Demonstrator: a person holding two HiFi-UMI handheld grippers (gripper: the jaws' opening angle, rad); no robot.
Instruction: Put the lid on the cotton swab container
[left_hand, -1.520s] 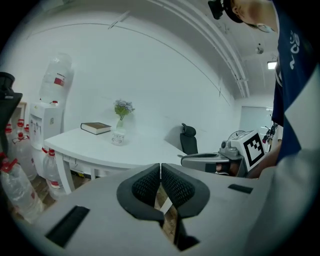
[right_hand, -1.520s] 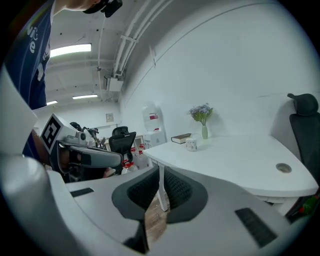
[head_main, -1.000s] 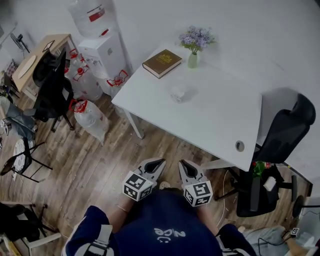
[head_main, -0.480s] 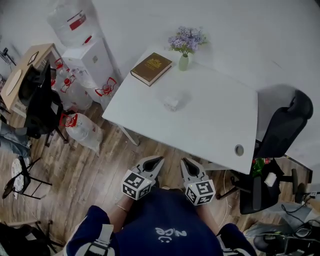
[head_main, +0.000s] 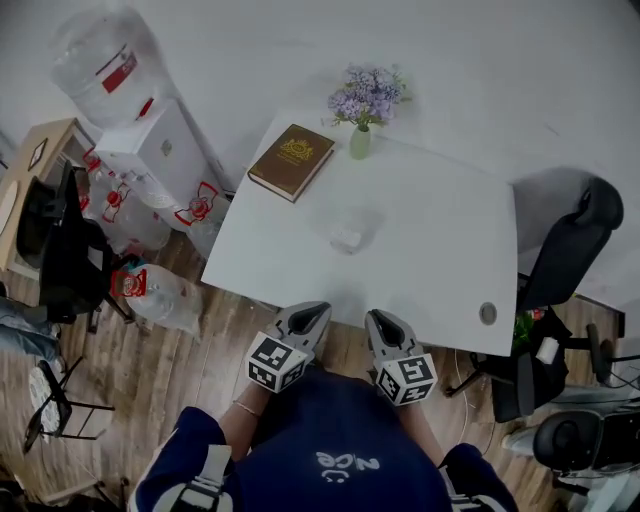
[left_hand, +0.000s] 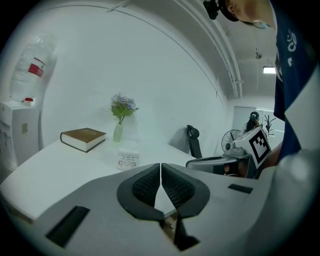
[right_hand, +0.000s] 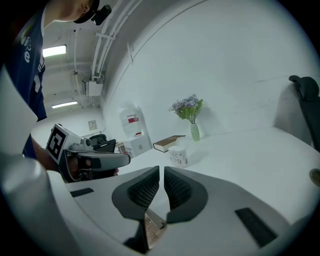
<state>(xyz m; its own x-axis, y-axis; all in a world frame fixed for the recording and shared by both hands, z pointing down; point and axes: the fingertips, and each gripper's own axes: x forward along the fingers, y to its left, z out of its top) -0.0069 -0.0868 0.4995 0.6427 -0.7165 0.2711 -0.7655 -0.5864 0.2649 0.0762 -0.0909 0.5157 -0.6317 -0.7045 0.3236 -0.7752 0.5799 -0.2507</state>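
Note:
The cotton swab container (head_main: 347, 237) is a small clear tub with white print, standing mid-table on the white table (head_main: 440, 250). It also shows in the left gripper view as the container (left_hand: 128, 157) and in the right gripper view as the container (right_hand: 178, 155). No separate lid can be made out. My left gripper (head_main: 312, 314) and right gripper (head_main: 378, 322) are held side by side close to the body, at the table's front edge and well short of the container. Both are shut and empty, as the left gripper (left_hand: 160, 165) and right gripper (right_hand: 161, 169) show in their own views.
A brown book (head_main: 291, 160) lies at the table's back left, with a vase of purple flowers (head_main: 362, 108) beside it. A black office chair (head_main: 570, 250) stands to the right. A water dispenser (head_main: 150, 150) and several water jugs (head_main: 150, 295) stand to the left on the wooden floor.
The head view has shifted: the table now lies nearer and more centred in front of the grippers. Both grippers stay shut and side by side at the body.

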